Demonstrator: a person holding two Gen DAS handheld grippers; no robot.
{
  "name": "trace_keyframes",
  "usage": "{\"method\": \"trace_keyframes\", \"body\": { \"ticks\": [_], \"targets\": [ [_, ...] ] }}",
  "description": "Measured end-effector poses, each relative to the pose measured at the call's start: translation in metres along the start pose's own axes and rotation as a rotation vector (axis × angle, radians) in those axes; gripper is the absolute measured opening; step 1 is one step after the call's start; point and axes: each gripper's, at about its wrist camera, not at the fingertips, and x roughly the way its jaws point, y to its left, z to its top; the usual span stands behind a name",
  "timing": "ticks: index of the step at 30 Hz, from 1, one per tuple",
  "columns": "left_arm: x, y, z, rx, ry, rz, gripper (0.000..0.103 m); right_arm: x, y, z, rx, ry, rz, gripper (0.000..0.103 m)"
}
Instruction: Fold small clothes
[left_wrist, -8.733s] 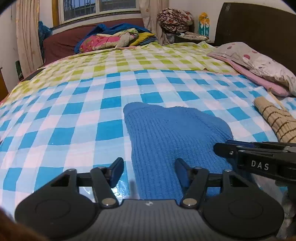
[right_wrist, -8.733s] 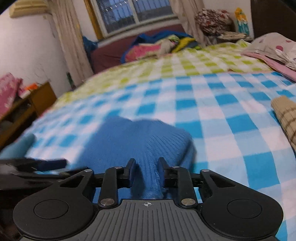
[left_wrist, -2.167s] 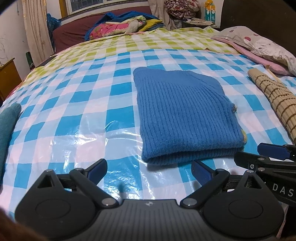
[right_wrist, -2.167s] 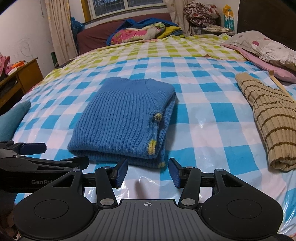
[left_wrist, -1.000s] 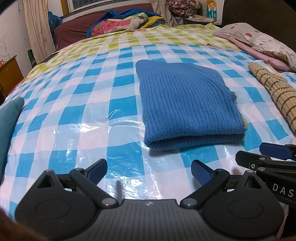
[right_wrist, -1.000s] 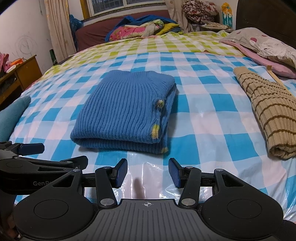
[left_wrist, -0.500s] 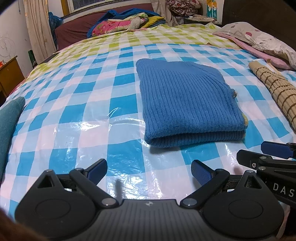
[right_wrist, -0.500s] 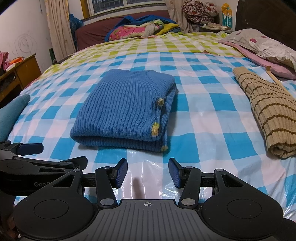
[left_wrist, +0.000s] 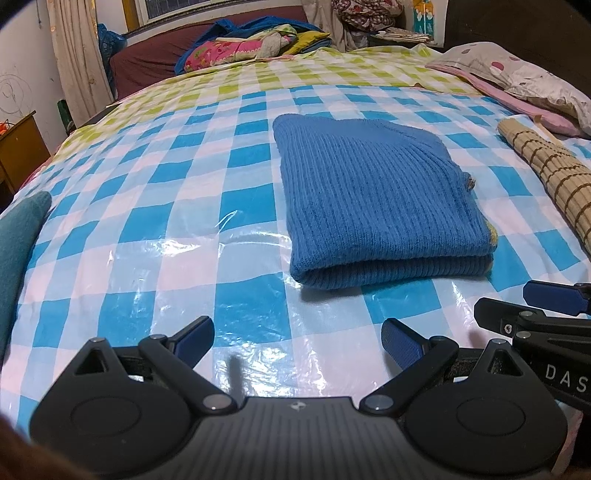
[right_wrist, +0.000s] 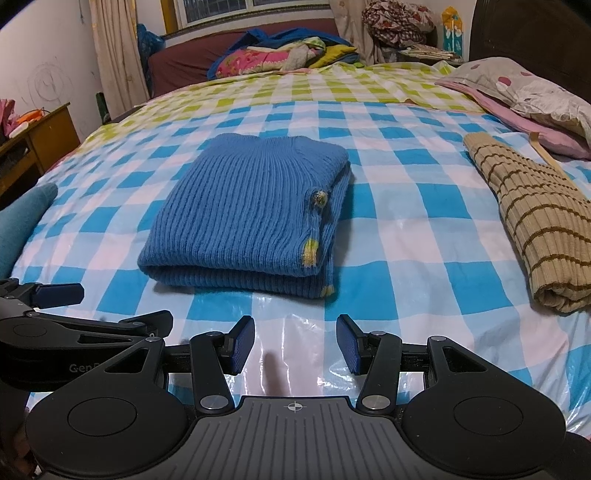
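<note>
Two views share one bed (left_wrist: 155, 155) (right_wrist: 399, 206) under a shiny checked cover, blue and white near, green and white far. At its far end lie heaped bedclothes (left_wrist: 251, 44) (right_wrist: 280, 51), and a pillow (left_wrist: 517, 77) (right_wrist: 524, 92) sits along the right side. A teal thing (left_wrist: 18, 240) (right_wrist: 22, 218) at the left edge is cut off, and what it is cannot be told. A wooden cabinet (right_wrist: 40, 136) stands beyond the bed's left side.

The blue sweater (left_wrist: 376, 206) (right_wrist: 251, 218) lies folded flat in the middle of the bed, its thick folded edge toward the cameras; a button and yellow trim show on its right side. A tan striped garment (left_wrist: 550, 177) (right_wrist: 539, 221), also folded, lies well apart to the right, partly cut off in the left view.

The left gripper (left_wrist: 298, 339) (right_wrist: 66, 325) hangs just short of the sweater's near edge with fingers spread wide and holding nothing. The right gripper (right_wrist: 295, 345) (left_wrist: 546, 310) is beside it, fingers moderately apart and likewise empty; in the left view only its side shows.

Some seconds back the right fingers pinched a raised fold of the sweater while the left stood over it; now both are let go and drawn back, clear of the cloth. Over the last second the sweater has stayed put.
</note>
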Motion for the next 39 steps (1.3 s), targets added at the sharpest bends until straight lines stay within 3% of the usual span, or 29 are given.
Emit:
{"method": "trace_keyframes", "body": {
  "ticks": [39],
  "targets": [
    [0.0023, 0.0038, -0.0036, -0.002, 0.005, 0.005, 0.102, 0.0003, -0.0005, -0.0020, -0.003, 0.004, -0.004, 0.049]
  ]
}}
